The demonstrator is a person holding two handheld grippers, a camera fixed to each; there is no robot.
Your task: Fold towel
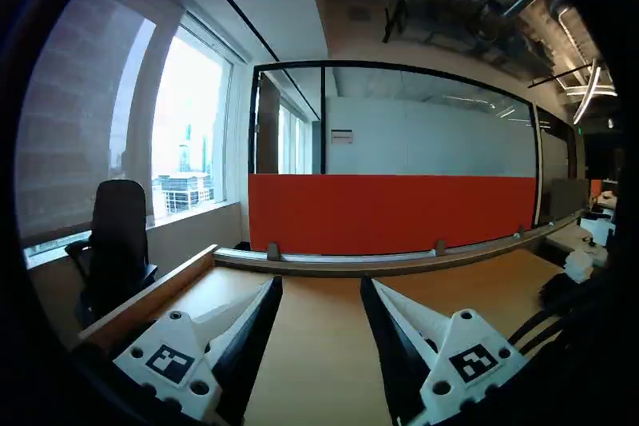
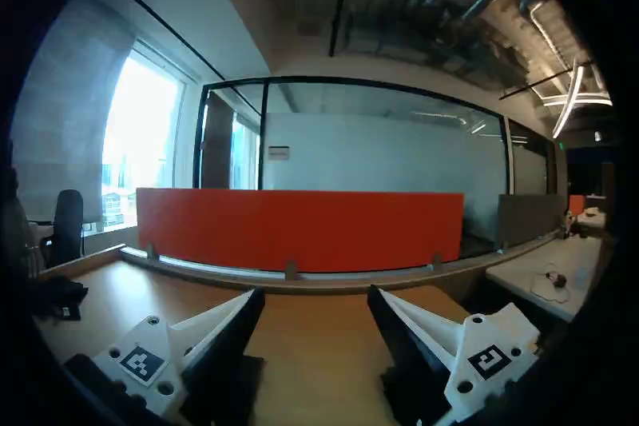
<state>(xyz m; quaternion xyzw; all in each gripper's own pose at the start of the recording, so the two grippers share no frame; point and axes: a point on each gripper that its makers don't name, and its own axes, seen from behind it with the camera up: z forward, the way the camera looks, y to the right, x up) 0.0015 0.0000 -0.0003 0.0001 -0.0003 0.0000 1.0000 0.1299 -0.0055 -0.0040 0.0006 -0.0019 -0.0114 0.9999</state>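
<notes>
My left gripper stands open just above a wooden desk, with nothing between its white fingers. In the right gripper view, my right gripper is also open over the same kind of wooden desktop, and its gap is bare. I see no towel in either view.
An orange divider panel runs along the desk's far edge, with glass walls behind it. A black office chair stands by the window at left. Dark items lie at the desk's left; a white desk sits to the right.
</notes>
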